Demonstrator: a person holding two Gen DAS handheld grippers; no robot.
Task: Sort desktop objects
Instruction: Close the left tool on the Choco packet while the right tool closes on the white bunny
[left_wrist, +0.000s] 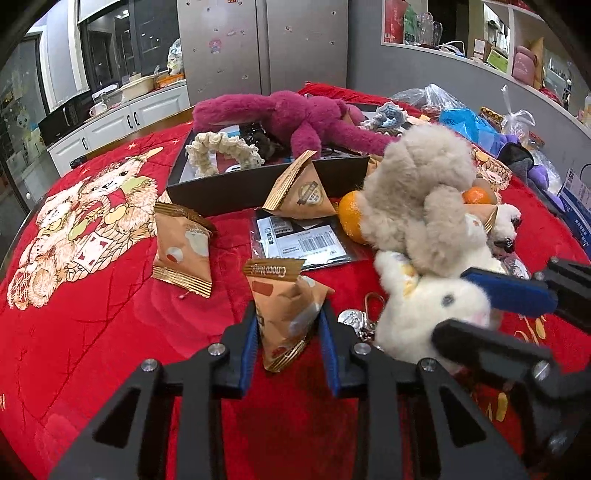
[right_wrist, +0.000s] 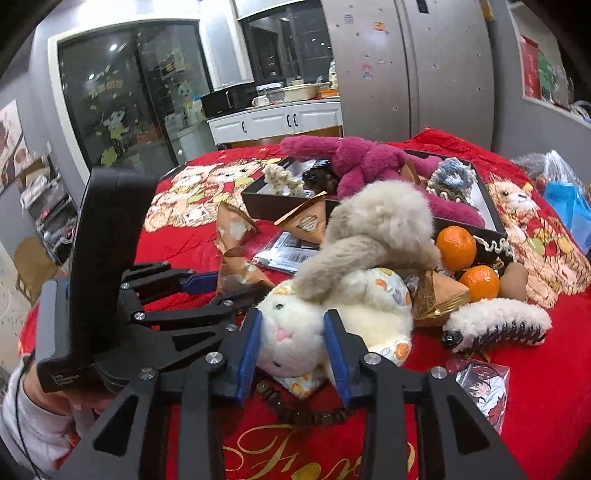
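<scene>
My left gripper (left_wrist: 288, 332) is shut on a brown triangular snack packet (left_wrist: 286, 314) on the red cloth; it also shows in the right wrist view (right_wrist: 221, 291). My right gripper (right_wrist: 293, 339) is shut on the head of a white and grey plush rabbit (right_wrist: 354, 266), which also shows in the left wrist view (left_wrist: 424, 221). Two more snack packets (left_wrist: 183, 251) (left_wrist: 299, 188) lie ahead. A black box (left_wrist: 258, 184) holds a magenta plush (left_wrist: 306, 118) and a cream scrunchie (left_wrist: 218, 151).
Two oranges (right_wrist: 456, 247) (right_wrist: 480, 282), a fluffy hair claw (right_wrist: 498, 325), a barcode bag (left_wrist: 303, 240), a keyring (left_wrist: 362, 317) and a bead string (right_wrist: 295, 410) lie on the red cloth (left_wrist: 92, 332). Plastic bags (left_wrist: 461, 114) crowd the far right.
</scene>
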